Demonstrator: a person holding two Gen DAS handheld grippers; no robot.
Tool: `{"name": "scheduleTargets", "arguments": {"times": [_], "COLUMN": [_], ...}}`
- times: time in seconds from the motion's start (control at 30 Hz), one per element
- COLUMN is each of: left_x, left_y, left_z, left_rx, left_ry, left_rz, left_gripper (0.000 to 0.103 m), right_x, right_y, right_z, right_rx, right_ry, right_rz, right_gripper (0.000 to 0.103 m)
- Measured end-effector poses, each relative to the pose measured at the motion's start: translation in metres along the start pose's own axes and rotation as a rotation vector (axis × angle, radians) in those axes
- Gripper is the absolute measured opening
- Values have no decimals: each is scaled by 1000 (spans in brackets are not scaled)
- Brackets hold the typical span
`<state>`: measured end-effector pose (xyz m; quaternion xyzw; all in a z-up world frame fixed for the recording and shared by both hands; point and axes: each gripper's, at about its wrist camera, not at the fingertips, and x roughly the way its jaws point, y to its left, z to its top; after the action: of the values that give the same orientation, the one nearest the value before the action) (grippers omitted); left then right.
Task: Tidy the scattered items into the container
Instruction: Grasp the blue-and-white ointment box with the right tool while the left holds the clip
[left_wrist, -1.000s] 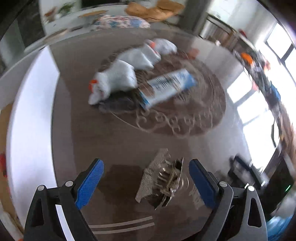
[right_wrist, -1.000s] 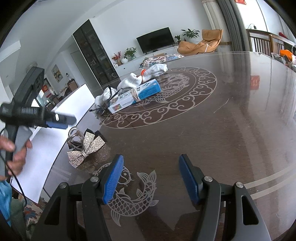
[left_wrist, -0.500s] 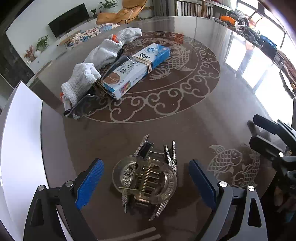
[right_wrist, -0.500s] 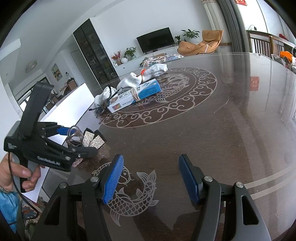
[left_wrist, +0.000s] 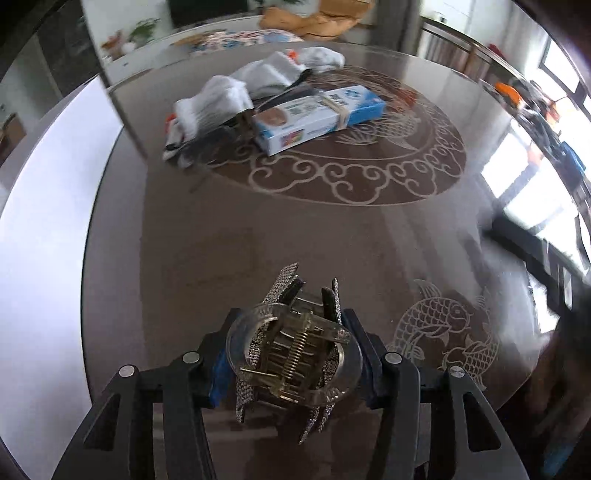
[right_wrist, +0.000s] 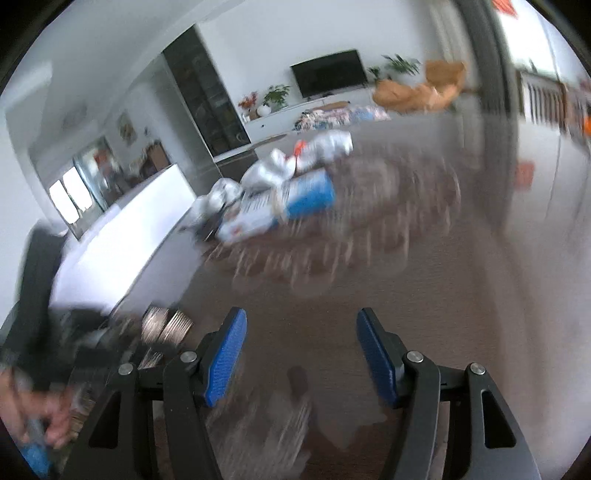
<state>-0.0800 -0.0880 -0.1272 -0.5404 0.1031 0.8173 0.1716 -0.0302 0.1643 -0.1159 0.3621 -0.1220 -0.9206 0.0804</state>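
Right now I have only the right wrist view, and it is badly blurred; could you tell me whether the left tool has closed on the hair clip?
Observer: Yes. In the left wrist view the left tool is shut on the sparkly hair clip, with a blue pad pressed against each side.
Operator: Thank you. Which way does the clip face?
Observer: Its spring and clear rings face the camera, and its glittery wings point away over the table.
Operator: What lies straight ahead of it?
Observer: The blue and white box, bound with a rubber band, lies beyond it on the far part of the table. The white socks lie against the box's left side.
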Motion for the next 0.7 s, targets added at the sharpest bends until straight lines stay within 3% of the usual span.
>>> {"name": "scheduleTargets", "arguments": {"times": [0.13, 0.23, 0.37, 0.5, 0.7], "left_x": [-3, -7, -9, -7, -2], "left_y": [3, 5, 5, 6, 6], "left_z": [-4, -7, -9, -5, -1], "left_rx": [-40, -55, -59, -64, -88], "left_ry": [-3, -3, 1, 2, 3], "left_rz": [-12, -16, -20, -30, -32], "left_gripper": [52, 52, 52, 52, 53], "right_x": [50, 114, 176, 187, 143], "right_y": [0, 10, 38, 45, 15], "right_z": [108, 158, 161, 148, 117], "right_rx": [-89, -170, -364, -490, -418], "right_ry": [29, 181, 329, 350, 592], "right_rz": [17, -10, -70, -121, -113], "right_gripper": [63, 63, 63, 63, 63]}}
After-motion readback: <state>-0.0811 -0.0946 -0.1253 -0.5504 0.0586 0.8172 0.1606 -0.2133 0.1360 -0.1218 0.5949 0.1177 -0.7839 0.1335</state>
